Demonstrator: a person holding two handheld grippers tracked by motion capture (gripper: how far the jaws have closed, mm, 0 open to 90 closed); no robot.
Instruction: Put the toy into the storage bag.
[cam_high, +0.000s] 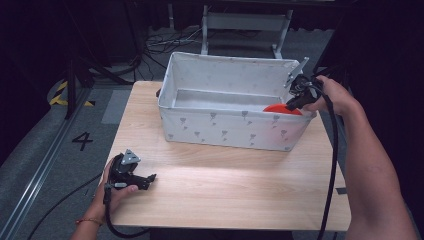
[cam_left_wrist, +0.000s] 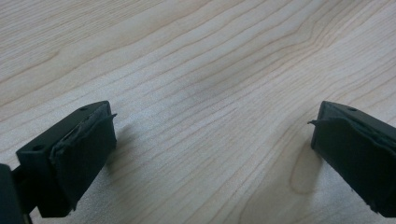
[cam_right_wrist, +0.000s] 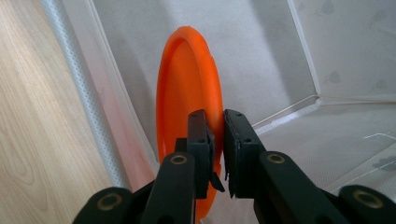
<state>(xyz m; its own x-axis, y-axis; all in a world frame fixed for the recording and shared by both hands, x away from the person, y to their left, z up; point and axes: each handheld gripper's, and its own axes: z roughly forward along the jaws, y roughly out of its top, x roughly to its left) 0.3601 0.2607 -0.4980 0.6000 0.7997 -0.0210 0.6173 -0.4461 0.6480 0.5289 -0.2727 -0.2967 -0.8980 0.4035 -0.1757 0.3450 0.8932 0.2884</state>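
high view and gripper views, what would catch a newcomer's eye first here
The orange plate stands out, held on edge by the right gripper inside the white fabric bin, close to its near right wall. Next is the left gripper, resting open near the front left edge of the wooden table with nothing between its jaws.

Bare wooden table (cam_high: 225, 185) open from 3 to 9 o'clock before the fabric bin (cam_high: 230, 127), bin walls barring the 12 o'clock side, orange plate (cam_right_wrist: 187, 93) on edge crowding the bin's 3 o'clock corner
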